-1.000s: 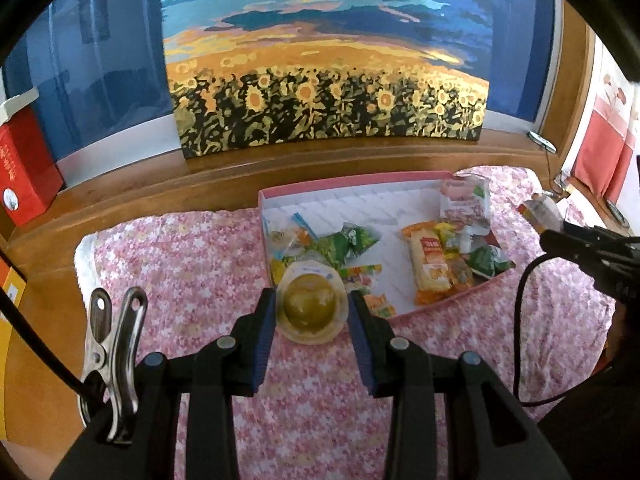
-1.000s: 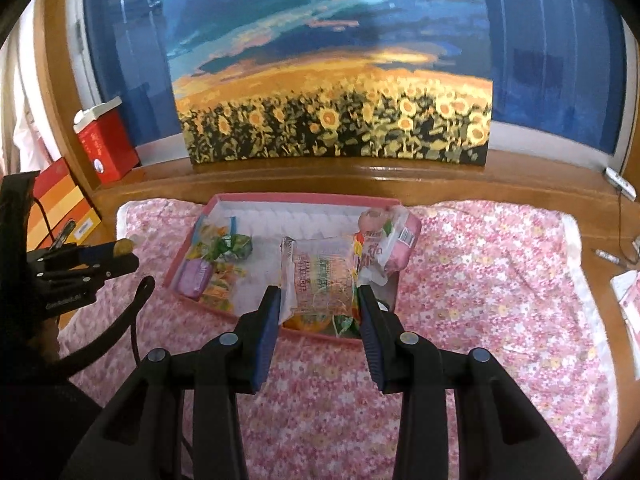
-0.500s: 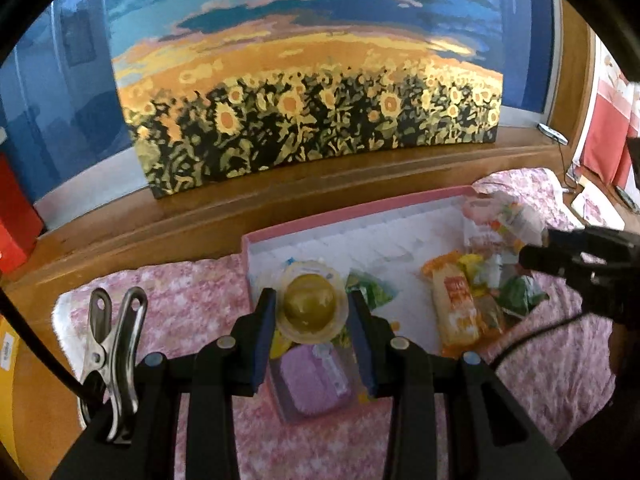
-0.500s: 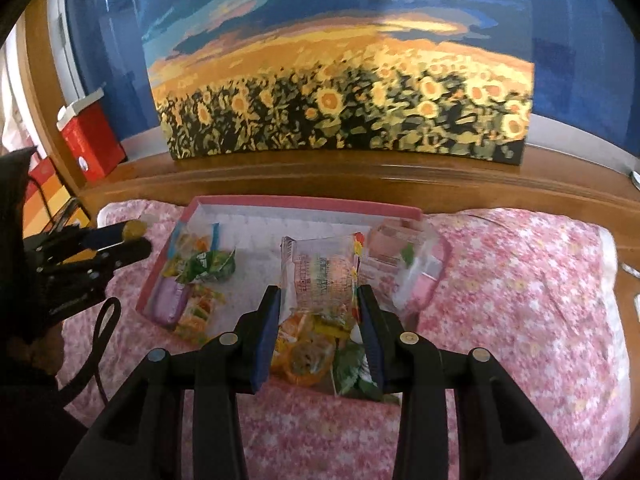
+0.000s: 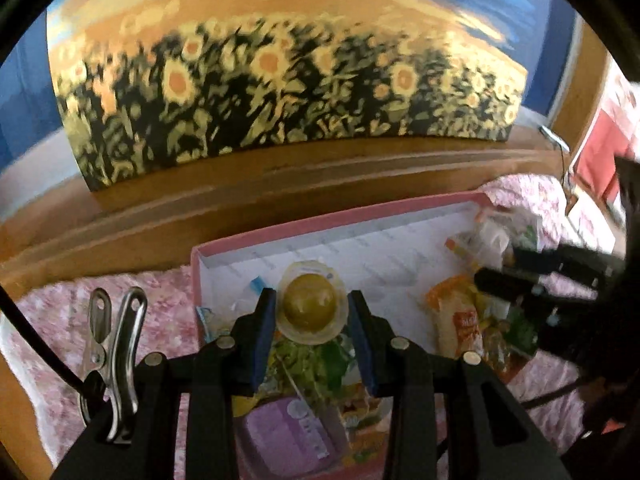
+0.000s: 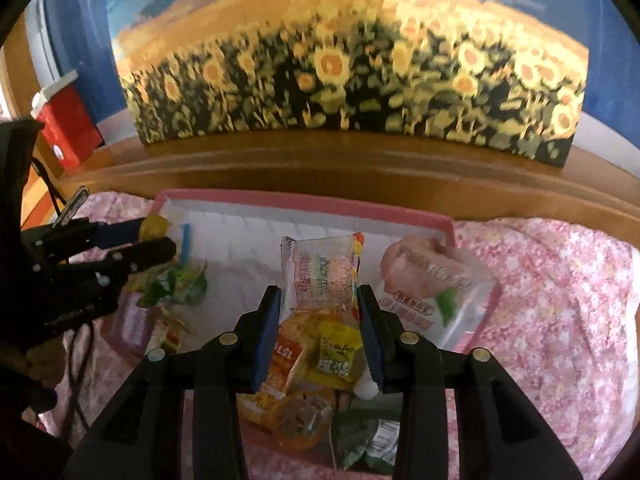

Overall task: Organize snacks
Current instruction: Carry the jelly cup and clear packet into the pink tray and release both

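My left gripper (image 5: 311, 294) is shut on a clear jelly cup (image 5: 310, 310) with a yellow-green dome, held over the left part of the pink box (image 5: 332, 220). Below it lie green packets (image 5: 312, 364) and a purple pack (image 5: 288, 436). My right gripper (image 6: 319, 289) is shut on a clear printed snack packet (image 6: 322, 268), upright above the right part of the box (image 6: 304, 200). Under it are an orange packet (image 6: 288, 360), a yellow packet (image 6: 338, 354) and a pink bag (image 6: 432, 284). Each gripper shows in the other's view: right gripper (image 5: 498, 266), left gripper (image 6: 158, 236).
The box sits on a pink flowered cloth (image 6: 560, 300). A wooden ledge (image 5: 280, 192) runs right behind it, with a sunflower painting (image 5: 280, 92) standing on it. A red box (image 6: 68, 120) stands at the far left. A metal clip (image 5: 116, 360) hangs on my left gripper.
Both grippers have come forward and down over the pink box, each still holding its snack. The box and the painting now look much closer.
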Available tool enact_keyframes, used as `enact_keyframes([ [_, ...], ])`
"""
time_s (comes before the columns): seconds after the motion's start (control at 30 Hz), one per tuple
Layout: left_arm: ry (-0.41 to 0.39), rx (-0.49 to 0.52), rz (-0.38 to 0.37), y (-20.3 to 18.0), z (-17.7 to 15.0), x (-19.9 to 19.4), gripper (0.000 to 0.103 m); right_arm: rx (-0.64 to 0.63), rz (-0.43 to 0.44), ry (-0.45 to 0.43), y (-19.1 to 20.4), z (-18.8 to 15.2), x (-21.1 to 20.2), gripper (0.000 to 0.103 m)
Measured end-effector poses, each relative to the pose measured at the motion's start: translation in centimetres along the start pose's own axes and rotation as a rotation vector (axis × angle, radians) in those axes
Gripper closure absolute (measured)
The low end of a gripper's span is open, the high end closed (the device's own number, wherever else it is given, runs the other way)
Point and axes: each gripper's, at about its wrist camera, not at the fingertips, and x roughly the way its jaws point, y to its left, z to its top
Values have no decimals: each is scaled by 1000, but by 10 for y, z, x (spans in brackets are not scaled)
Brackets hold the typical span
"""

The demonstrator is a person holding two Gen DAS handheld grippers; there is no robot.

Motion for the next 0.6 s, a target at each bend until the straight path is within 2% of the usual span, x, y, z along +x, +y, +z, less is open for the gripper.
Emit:
enact_keyframes([
  [0.1,21,-48,-34,9,5,7,65,25,-28,-1,-1,3,5,64],
  [0.33,50,-62,-13,13,7,22,63,8,-109,24,2,13,18,64],
  [0.5,32,-98,-9,13,14,24,34,-7,-127,40,8,14,26,59],
  [0.6,28,-108,25,18,13,20,30,-1,-130,20,10,12,21,59],
])
